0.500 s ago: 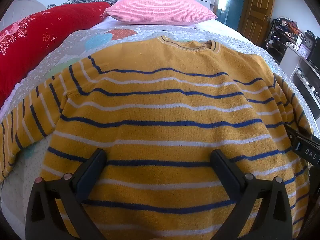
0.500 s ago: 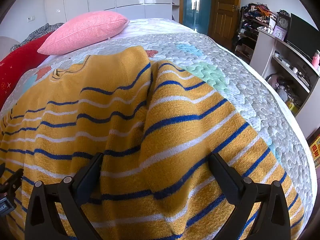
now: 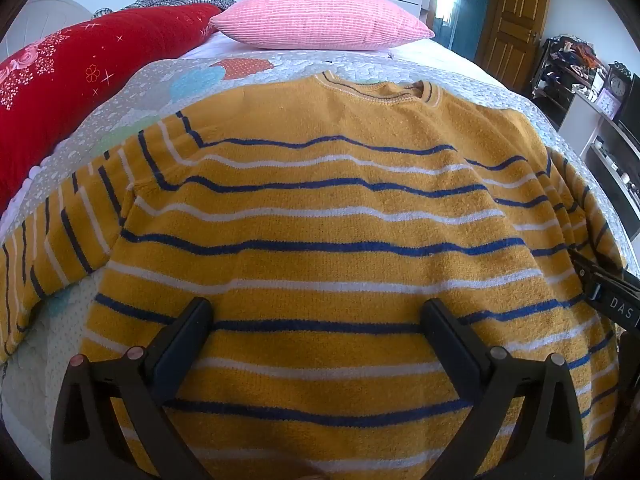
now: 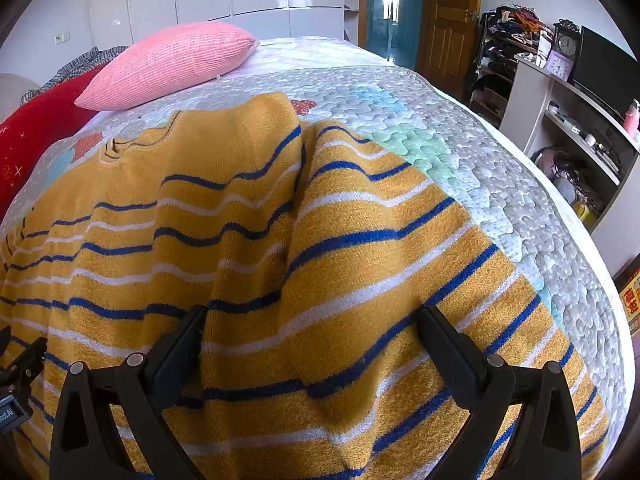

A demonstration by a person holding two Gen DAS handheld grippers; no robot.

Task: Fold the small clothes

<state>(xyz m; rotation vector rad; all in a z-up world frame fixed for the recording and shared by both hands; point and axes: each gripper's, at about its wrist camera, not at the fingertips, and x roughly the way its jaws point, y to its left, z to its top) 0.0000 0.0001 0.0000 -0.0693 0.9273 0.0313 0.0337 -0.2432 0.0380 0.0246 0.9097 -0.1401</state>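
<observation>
On the near part of the quilted grey bedspread (image 3: pixel 132 92) lies a mustard-yellow knitted sweater with blue and white stripes (image 3: pixel 320 216), its collar toward the far pink ribbed pillow (image 3: pixel 320 20) and its right sleeve folded in over its edge. The left gripper (image 3: pixel 318 320) and right gripper (image 4: pixel 312 320) hang above it, jaws spread wide, gripping nothing. A red floral blanket (image 3: pixel 72 92) lies far left.

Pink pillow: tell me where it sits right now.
The pink pillow lies at the far end of the bed beyond the striped yellow sweater, with the red blanket on its left in the left wrist view.
</observation>
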